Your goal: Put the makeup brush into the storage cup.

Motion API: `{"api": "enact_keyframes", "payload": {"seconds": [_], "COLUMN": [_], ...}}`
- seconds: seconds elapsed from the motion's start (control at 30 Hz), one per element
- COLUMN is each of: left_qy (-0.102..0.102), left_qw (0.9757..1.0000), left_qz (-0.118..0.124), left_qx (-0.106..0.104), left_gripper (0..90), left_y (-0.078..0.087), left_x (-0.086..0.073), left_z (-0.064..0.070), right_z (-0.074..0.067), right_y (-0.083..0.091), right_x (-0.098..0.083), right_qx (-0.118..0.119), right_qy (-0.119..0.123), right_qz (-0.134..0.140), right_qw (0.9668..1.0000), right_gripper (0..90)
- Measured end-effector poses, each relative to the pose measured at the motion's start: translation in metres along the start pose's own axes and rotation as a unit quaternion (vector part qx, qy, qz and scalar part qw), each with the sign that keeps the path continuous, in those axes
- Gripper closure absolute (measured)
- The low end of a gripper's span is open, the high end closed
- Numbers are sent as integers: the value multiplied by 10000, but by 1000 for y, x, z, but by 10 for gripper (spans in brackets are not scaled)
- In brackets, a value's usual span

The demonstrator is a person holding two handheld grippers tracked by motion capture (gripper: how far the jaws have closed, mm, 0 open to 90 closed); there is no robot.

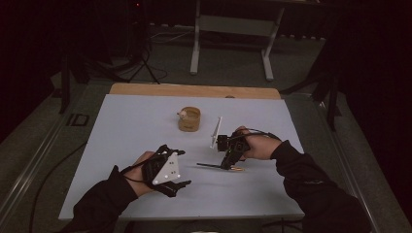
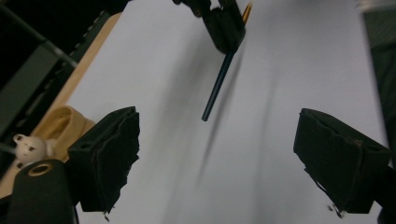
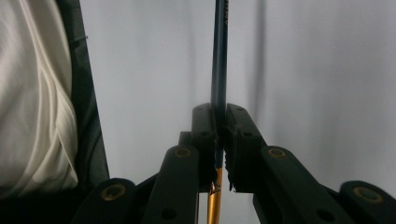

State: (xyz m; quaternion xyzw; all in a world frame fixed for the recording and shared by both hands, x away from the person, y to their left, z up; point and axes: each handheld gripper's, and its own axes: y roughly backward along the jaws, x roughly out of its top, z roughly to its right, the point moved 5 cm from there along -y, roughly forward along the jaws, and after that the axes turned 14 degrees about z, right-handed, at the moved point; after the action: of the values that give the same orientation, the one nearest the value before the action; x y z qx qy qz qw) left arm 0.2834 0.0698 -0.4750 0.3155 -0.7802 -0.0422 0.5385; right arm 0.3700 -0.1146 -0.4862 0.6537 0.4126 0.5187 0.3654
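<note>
Gripping pencil: right gripper, jaws clamped near its gold end, shaft held just over the table, right of centre. Left gripper: jaws apart, empty, near-left. Risk: thin shaft pivoting or slipping in the pads, missing the far holder.

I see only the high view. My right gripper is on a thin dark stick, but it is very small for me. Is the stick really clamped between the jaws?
Observer: Yes. In the right gripper view the right gripper is shut on the pen, with both pads pressed against its dark shaft.
Operator: Is the whole pen dark?
Observer: No. Behind the jaws it has a gold end.
Operator: And the left gripper, is something in it?
Observer: Nothing. In the left gripper view the left gripper stands open, with only the white table between its pads.
Operator: What is at the brown cup?
Observer: A small white figure sits at the cup.
</note>
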Motion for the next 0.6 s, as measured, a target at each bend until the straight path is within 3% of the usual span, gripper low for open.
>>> {"api": "enact_keyframes", "payload": {"seconds": [0.1, 0.17, 0.27, 0.43, 0.47, 0.5, 0.57, 0.6], "left_qy": [-157, -147, -349, -801, -990, -1019, -1393, -1648], "left_qw": [9998, 9998, 9993, 9963, 9943, 9940, 9881, 9823], "left_qz": [-116, -102, -144, -316, -403, -380, -633, -881], "left_qx": [-31, -94, -83, -60, 65, 123, 162, 137], "left_gripper": [184, 207, 253, 344, 386, 393, 401, 411], "left_y": [-9, -14, -21, -33, -36, -40, -43, -43], "left_x": [2, 4, 7, 9, 9, 8, 7, 6], "left_z": [1, 1, 2, 7, 8, 10, 9, 8], "right_z": [1, 2, 3, 4, 4, 4, 3, 2], "right_y": [1, 1, 2, 3, 3, 3, 3, 3], "right_x": [1, 2, 2, 3, 3, 3, 4, 4], "right_qx": [25, 41, 66, 87, 73, 78, 75, 84], "right_qy": [-52, -86, -144, -133, -122, -112, -135, -148], "right_qz": [-21, -51, -44, -69, -65, -68, -63, -76], "right_qw": [10000, 9999, 9999, 9998, 9999, 9999, 9999, 9998], "right_gripper": [828, 828, 829, 829, 829, 829, 828, 829]}}
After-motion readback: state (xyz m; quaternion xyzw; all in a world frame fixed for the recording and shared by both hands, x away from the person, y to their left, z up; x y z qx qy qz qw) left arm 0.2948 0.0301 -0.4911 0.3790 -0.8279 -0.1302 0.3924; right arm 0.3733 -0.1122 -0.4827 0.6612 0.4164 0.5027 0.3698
